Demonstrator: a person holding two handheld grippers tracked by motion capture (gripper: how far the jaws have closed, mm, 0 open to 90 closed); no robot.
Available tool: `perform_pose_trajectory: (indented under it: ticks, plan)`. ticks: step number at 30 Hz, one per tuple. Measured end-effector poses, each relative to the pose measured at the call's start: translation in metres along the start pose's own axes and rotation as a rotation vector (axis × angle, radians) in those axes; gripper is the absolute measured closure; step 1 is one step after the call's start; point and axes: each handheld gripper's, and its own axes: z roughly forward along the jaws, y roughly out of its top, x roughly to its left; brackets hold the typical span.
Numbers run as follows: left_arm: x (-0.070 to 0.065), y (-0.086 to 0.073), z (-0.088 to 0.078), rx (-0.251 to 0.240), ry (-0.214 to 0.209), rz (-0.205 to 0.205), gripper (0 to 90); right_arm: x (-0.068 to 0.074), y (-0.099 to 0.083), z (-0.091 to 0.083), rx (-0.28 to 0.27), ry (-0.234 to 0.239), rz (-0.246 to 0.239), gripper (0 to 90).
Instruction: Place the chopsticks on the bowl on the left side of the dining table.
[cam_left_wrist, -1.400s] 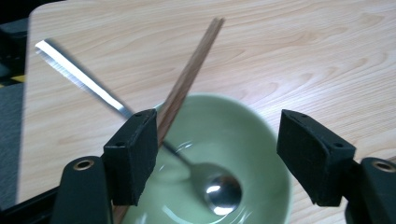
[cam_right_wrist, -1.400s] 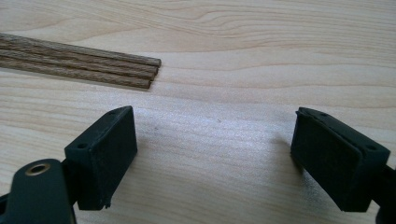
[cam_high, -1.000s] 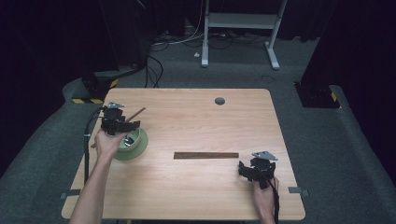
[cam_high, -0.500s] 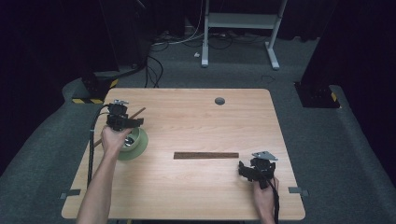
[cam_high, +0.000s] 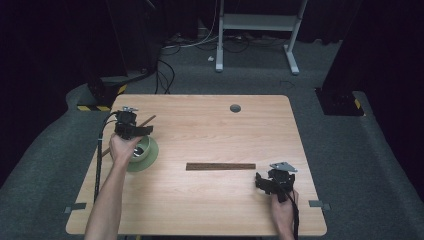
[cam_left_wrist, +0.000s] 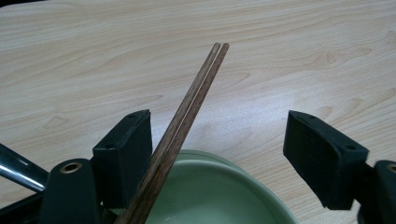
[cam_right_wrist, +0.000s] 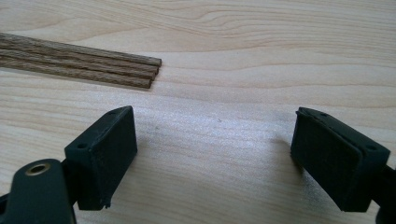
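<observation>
Since a second ago, left hand-held gripper (cam_left_wrist: 217, 154) moved slightly farther along the table (cam_high: 210, 125), jaws wide over green bowl (cam_left_wrist: 210, 196), chopsticks (cam_left_wrist: 187, 121) loose against one jaw, ungripped; right hand-held gripper (cam_right_wrist: 215, 154) unmoved, open, empty, near chopstick bundle (cam_right_wrist: 79, 60).

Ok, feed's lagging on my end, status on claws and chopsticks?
Left claw open over green bowl, chopstick pair across the bowl, against one jaw. Right claw open, empty, near stick bundle. Nothing in the way.
</observation>
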Motion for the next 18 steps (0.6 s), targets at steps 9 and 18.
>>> perform_pose_trajectory:
  ticks: [9,18]
  plan:
    - [-0.0004,-0.0024,0.0082,0.036,0.003,0.014,24.4,0.0,0.0,0.0,0.0,0.0,-0.001,13.9]
    - [-0.0045,-0.0023,0.0066,0.039,-0.015,0.02,26.1,0.0001,-0.0001,-0.0001,0.0,0.0,0.0,13.9]
